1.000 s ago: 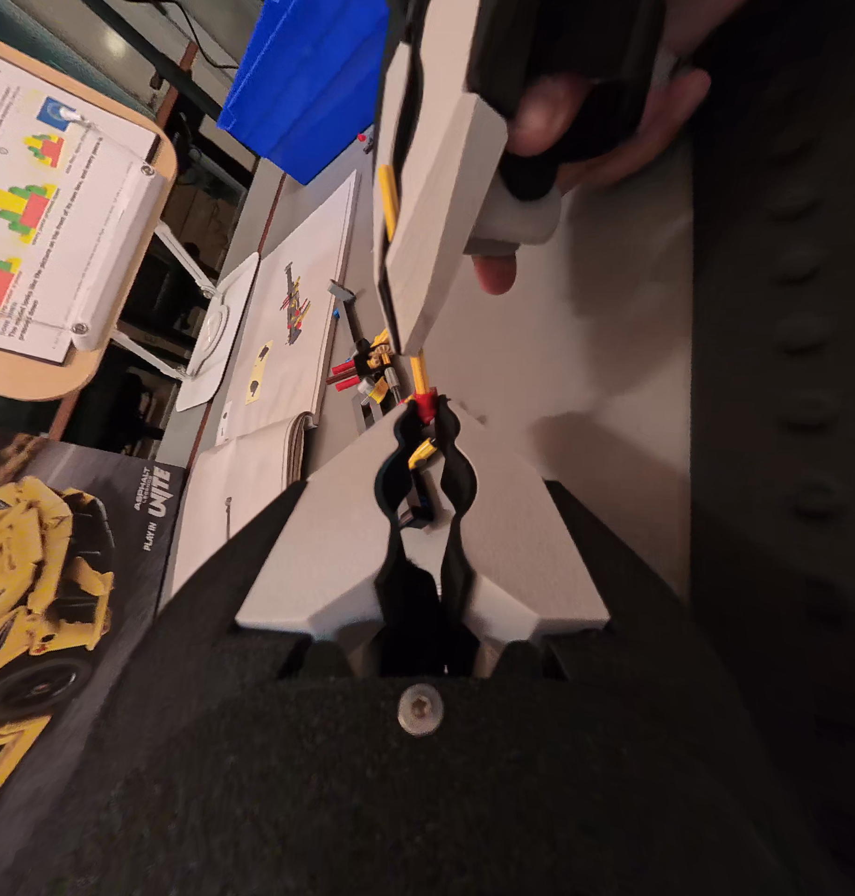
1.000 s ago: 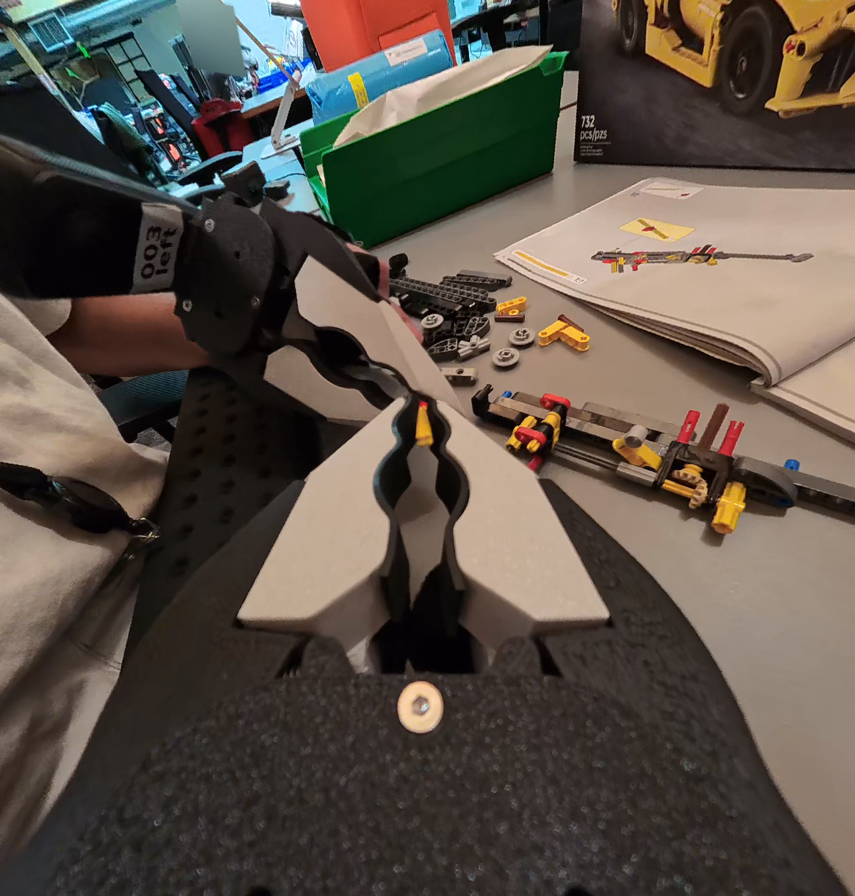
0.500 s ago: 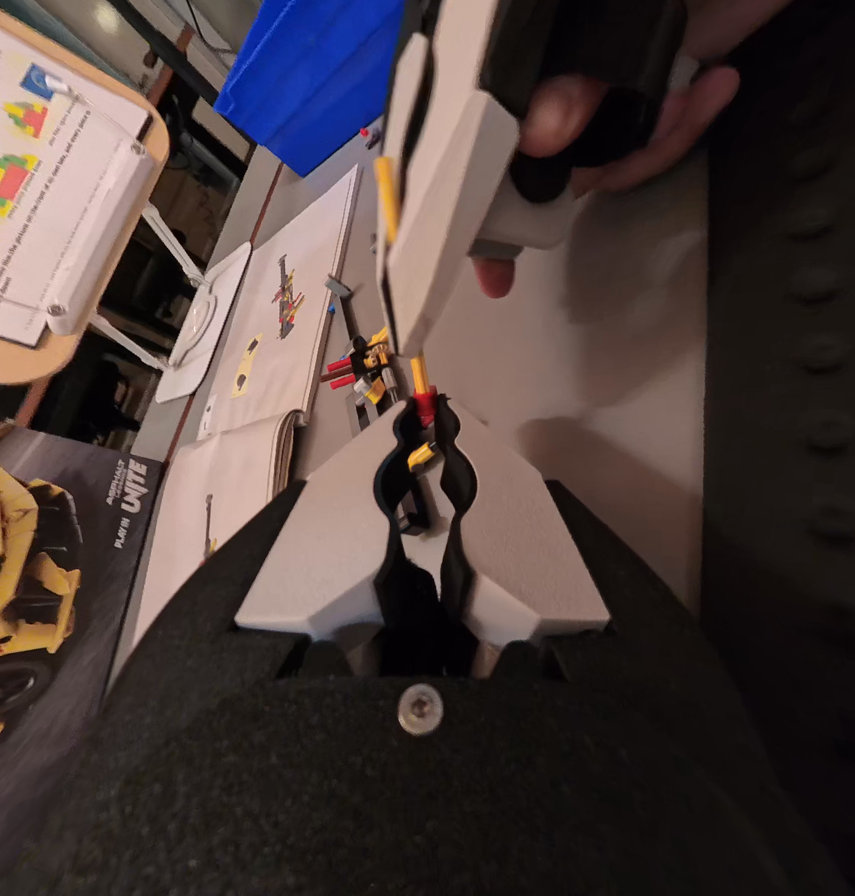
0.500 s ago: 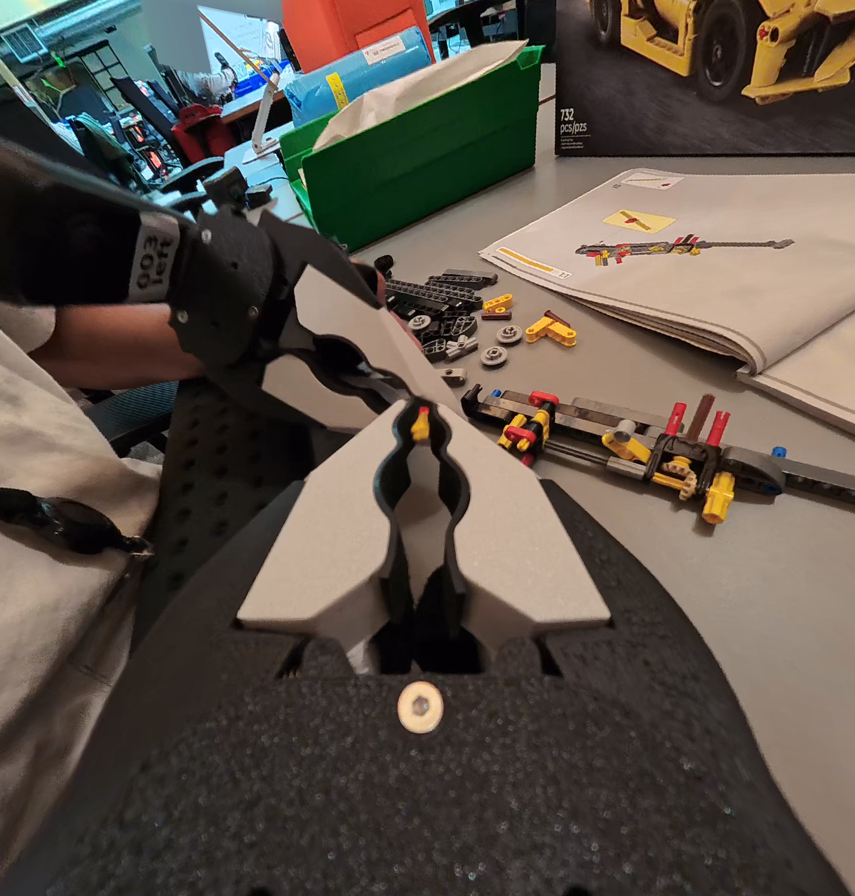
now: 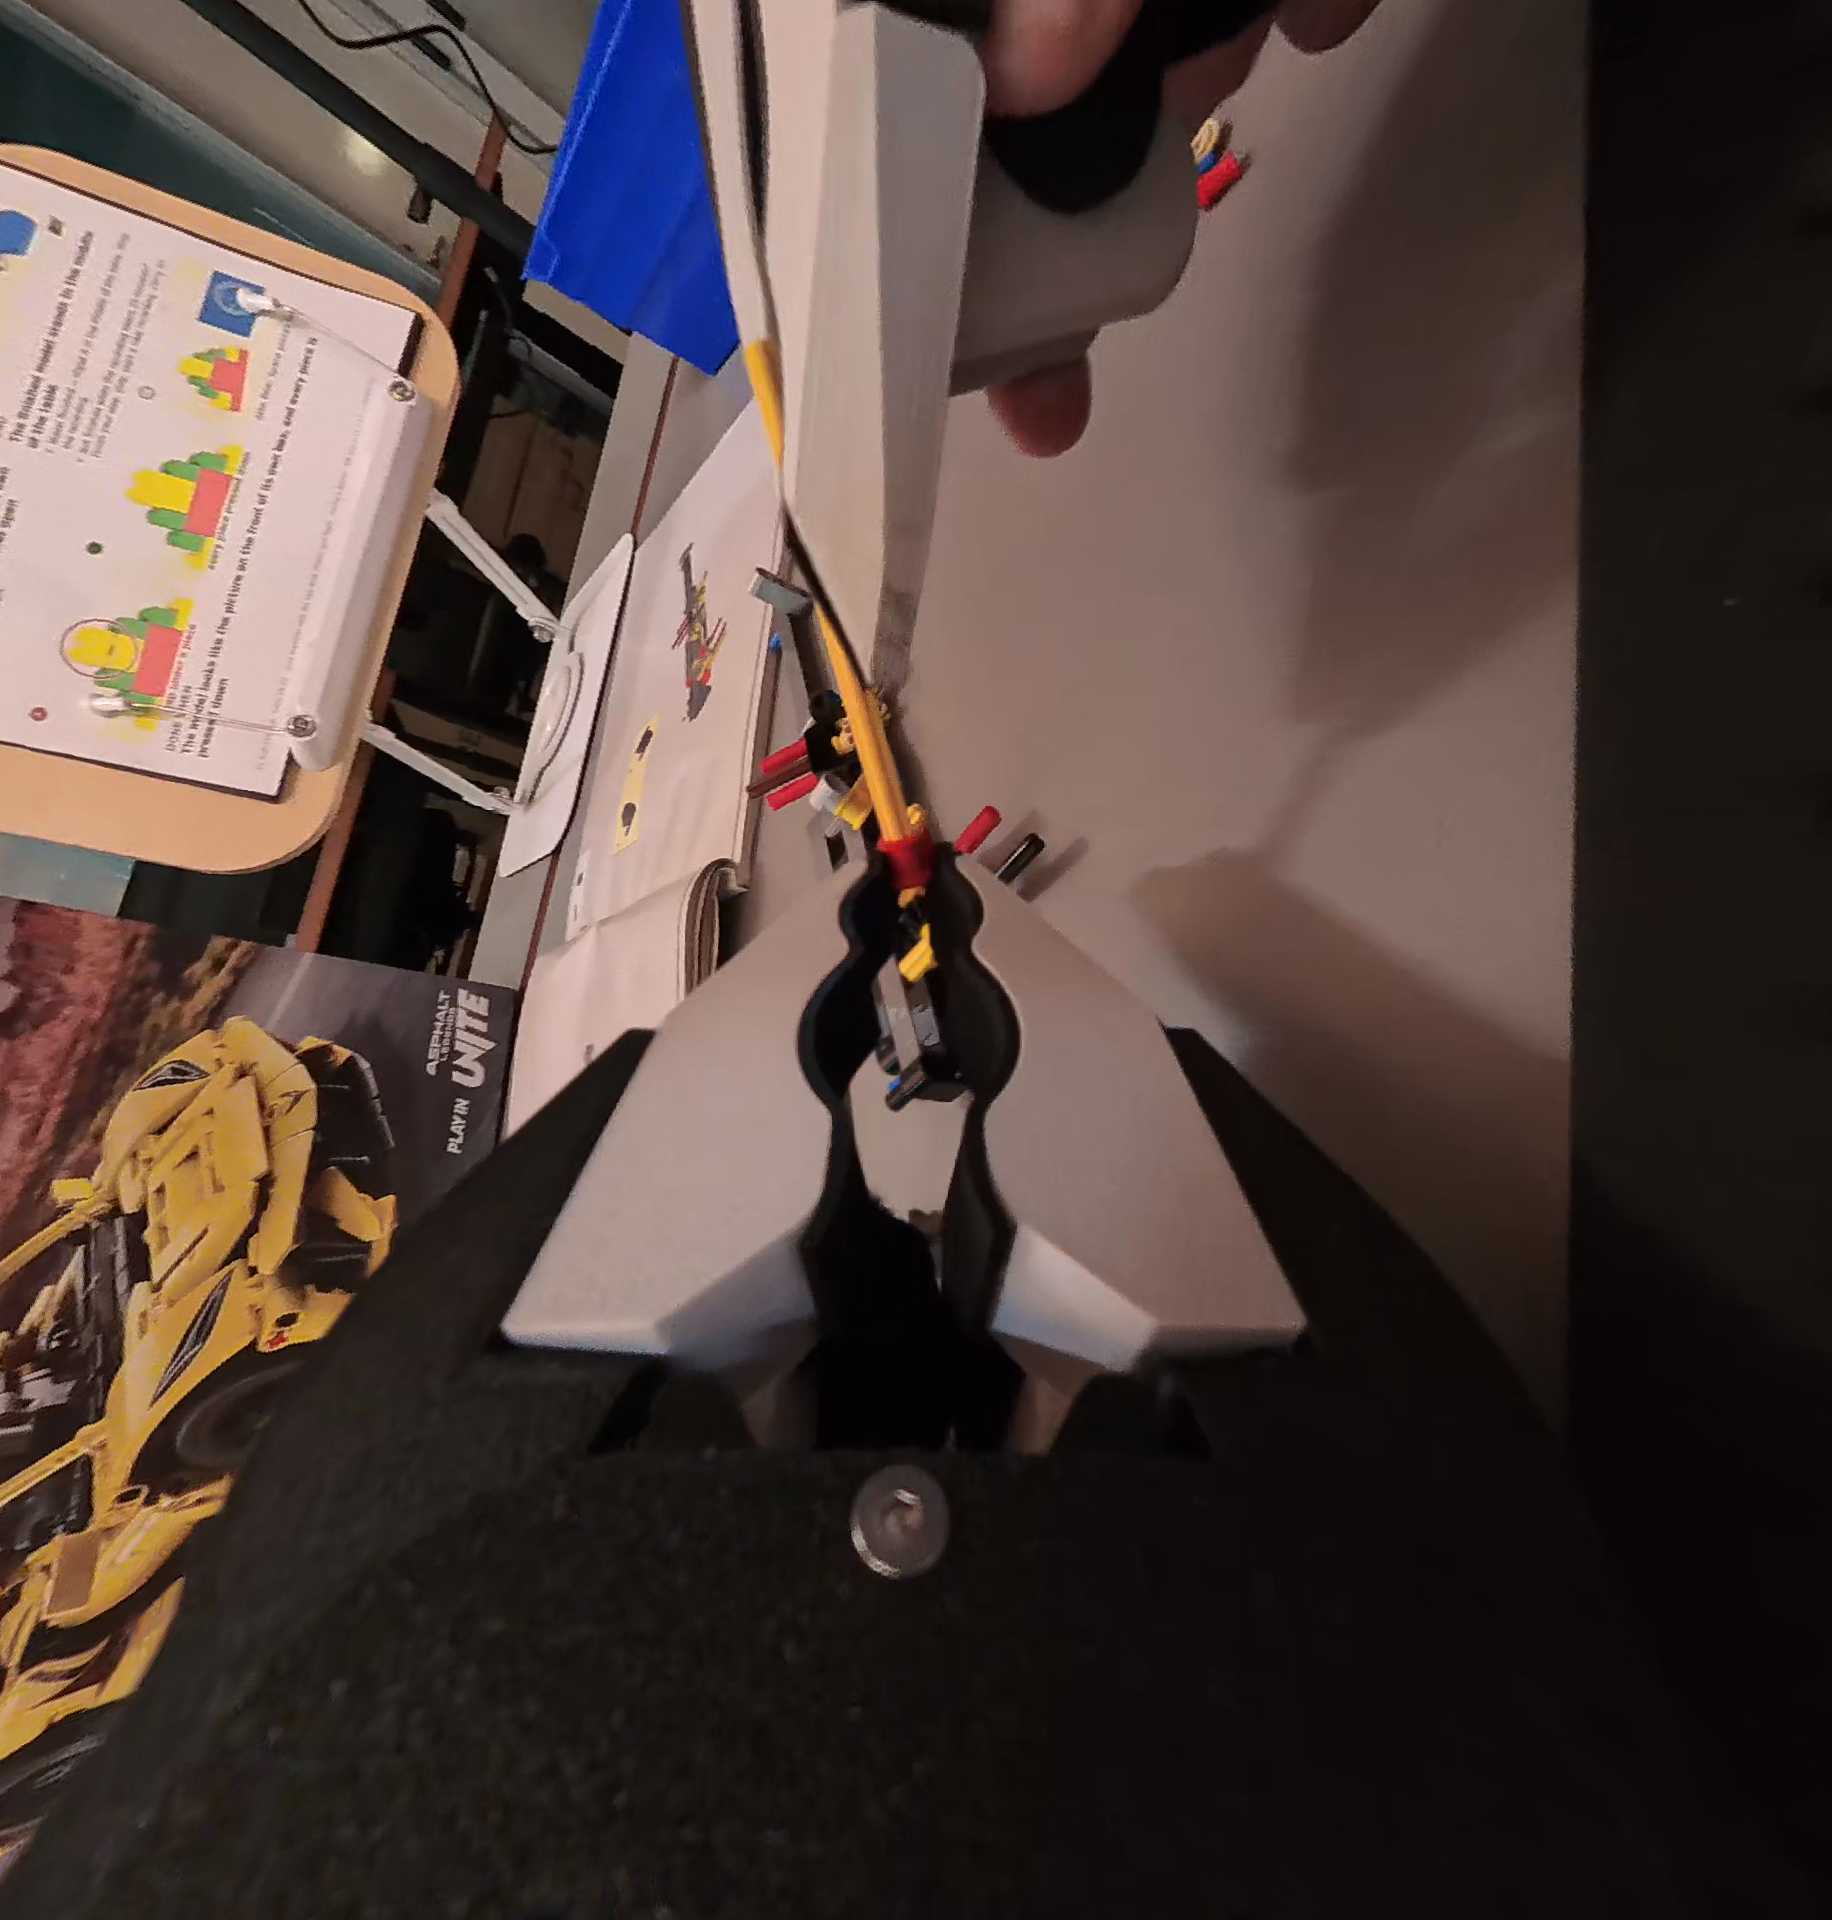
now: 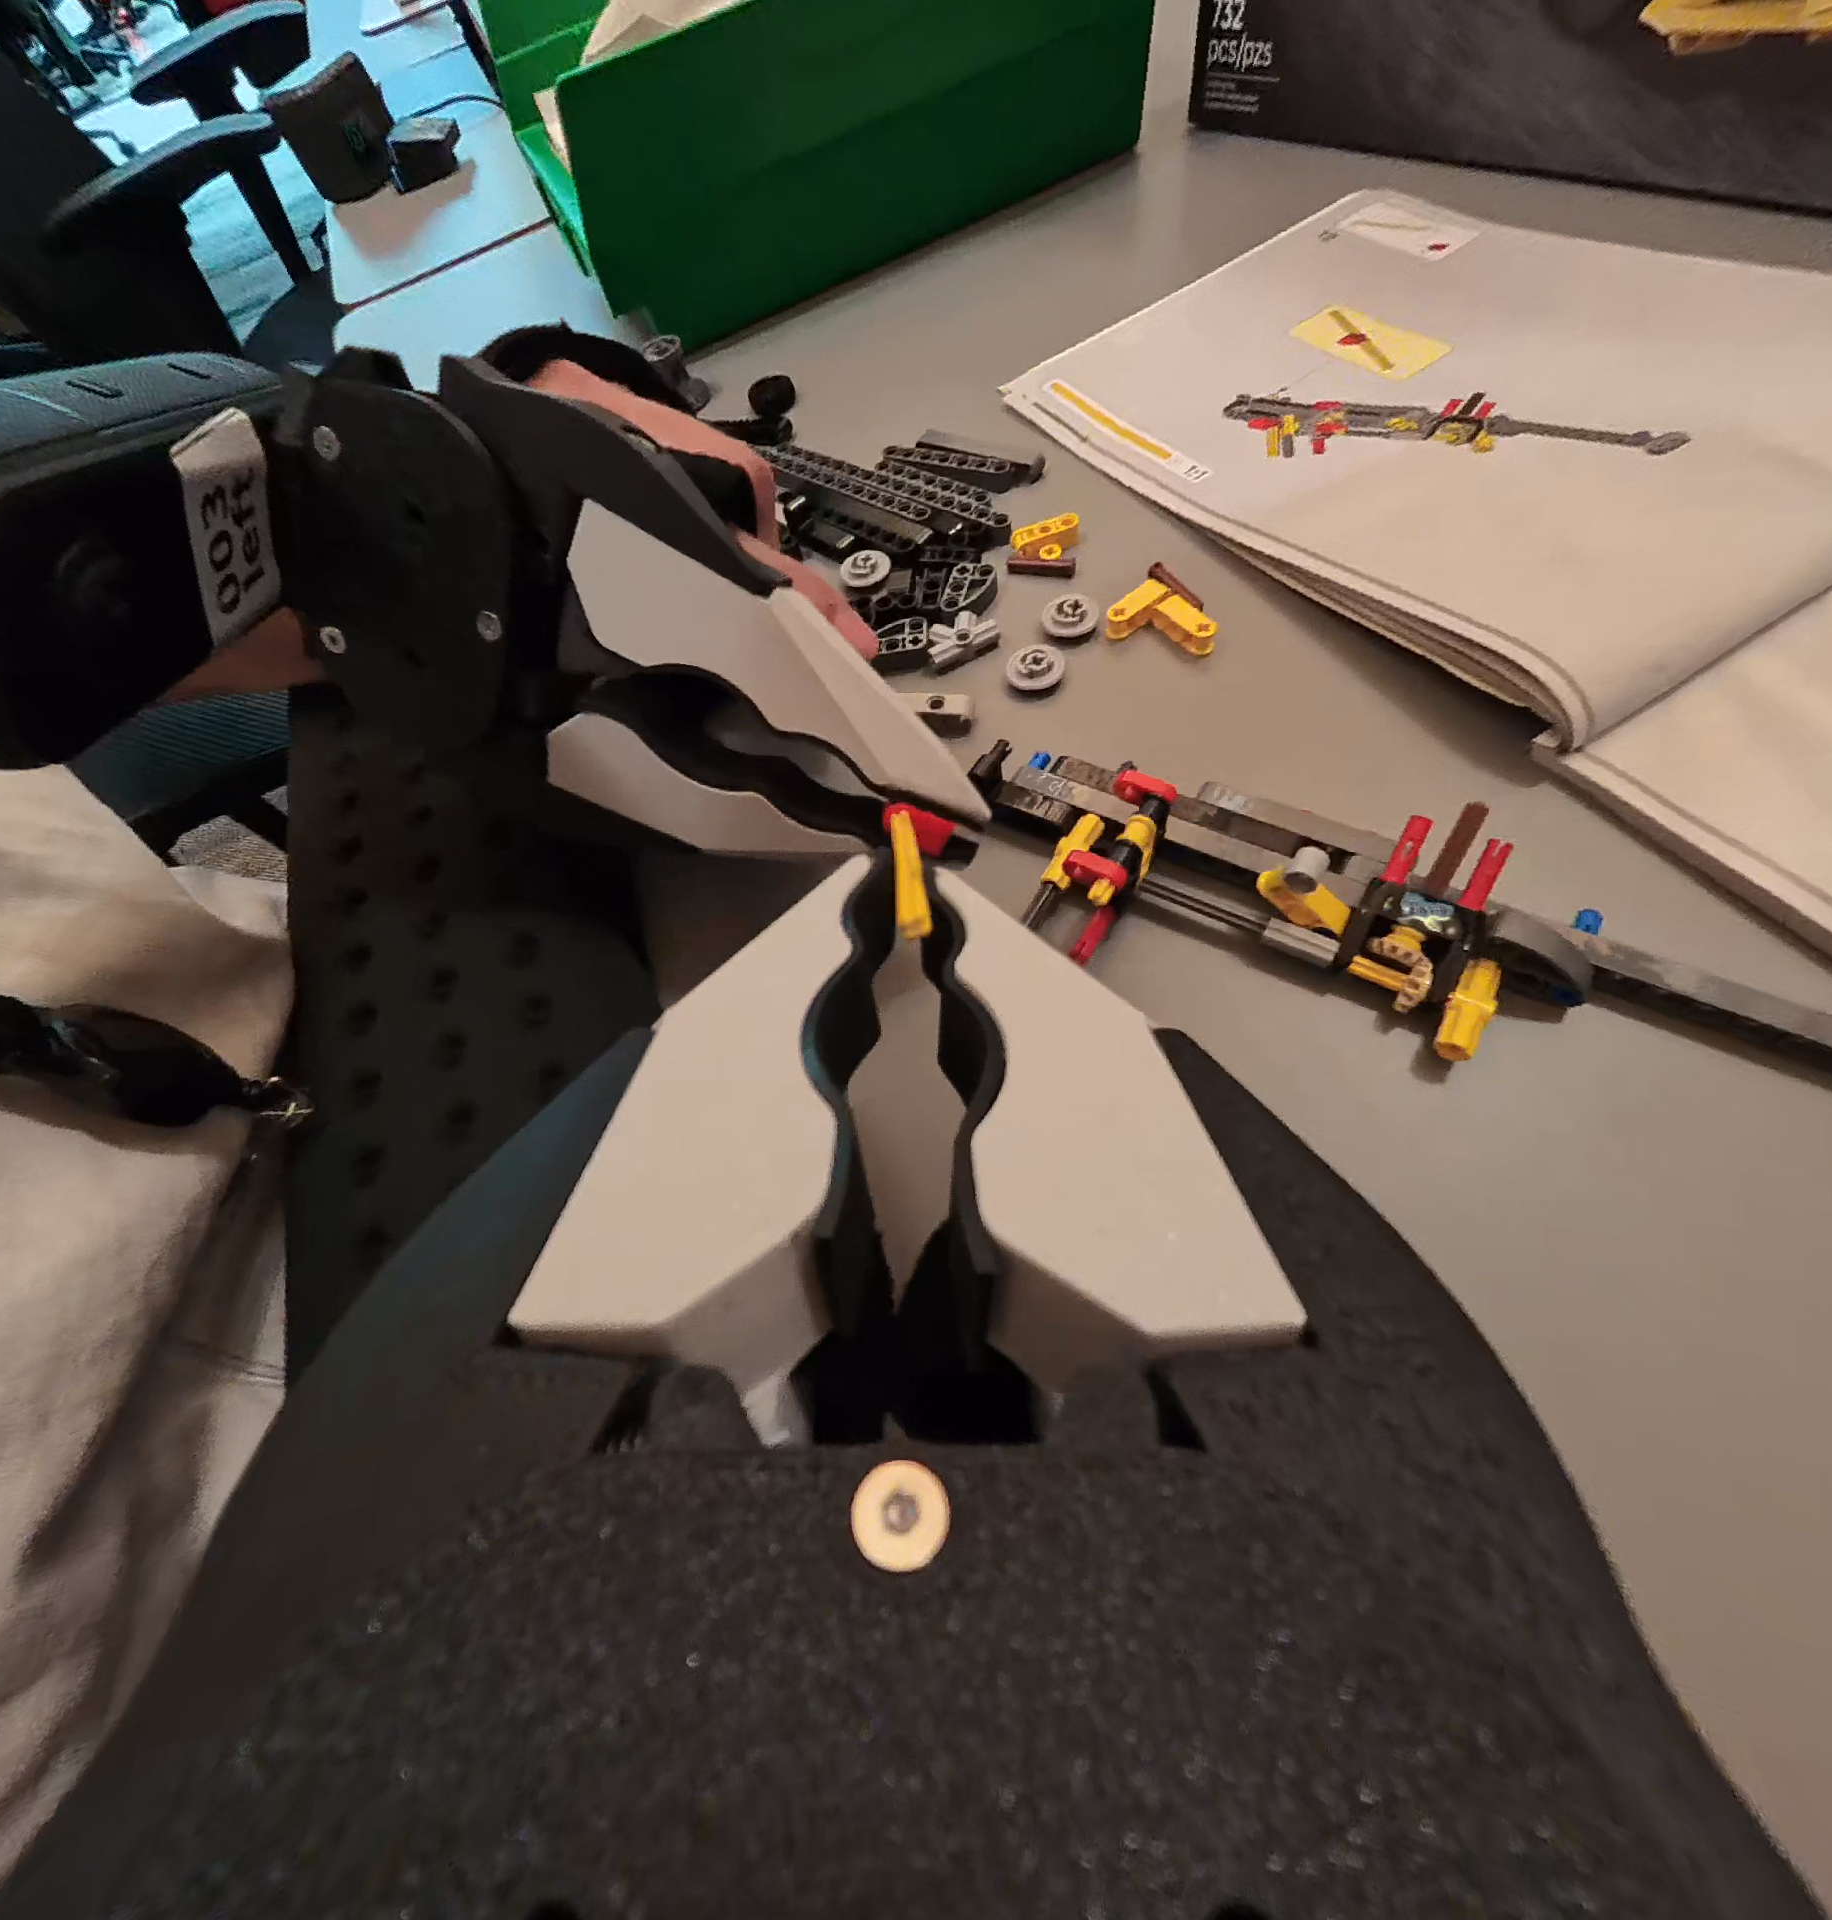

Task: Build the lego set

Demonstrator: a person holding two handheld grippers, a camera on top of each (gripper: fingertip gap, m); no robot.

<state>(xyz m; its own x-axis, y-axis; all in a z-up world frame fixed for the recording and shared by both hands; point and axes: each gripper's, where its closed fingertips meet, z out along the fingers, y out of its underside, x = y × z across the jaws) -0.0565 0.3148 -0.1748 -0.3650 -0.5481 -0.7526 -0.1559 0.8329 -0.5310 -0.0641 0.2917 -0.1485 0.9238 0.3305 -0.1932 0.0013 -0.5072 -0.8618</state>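
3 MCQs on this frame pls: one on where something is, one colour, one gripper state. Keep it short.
1. Where does the long partly built lego assembly lie?
A. in the green bin
B. on the table between the right hand-held gripper and the open instruction booklet
C. on the set's box

2. What colour is the thin axle in the right hand-held gripper?
A. yellow
B. blue
C. white

3. What state is the left hand-held gripper in?
A. wide open and empty
B. lying on the table
C. shut on a small piece with a red bush

Answers:
1 B: the right wrist view shows it flat on the grey table, in front of the booklet.
2 A: the stick between the fingertips is yellow.
3 C: the red bush sits pinched at its tips, with the axle meeting it.
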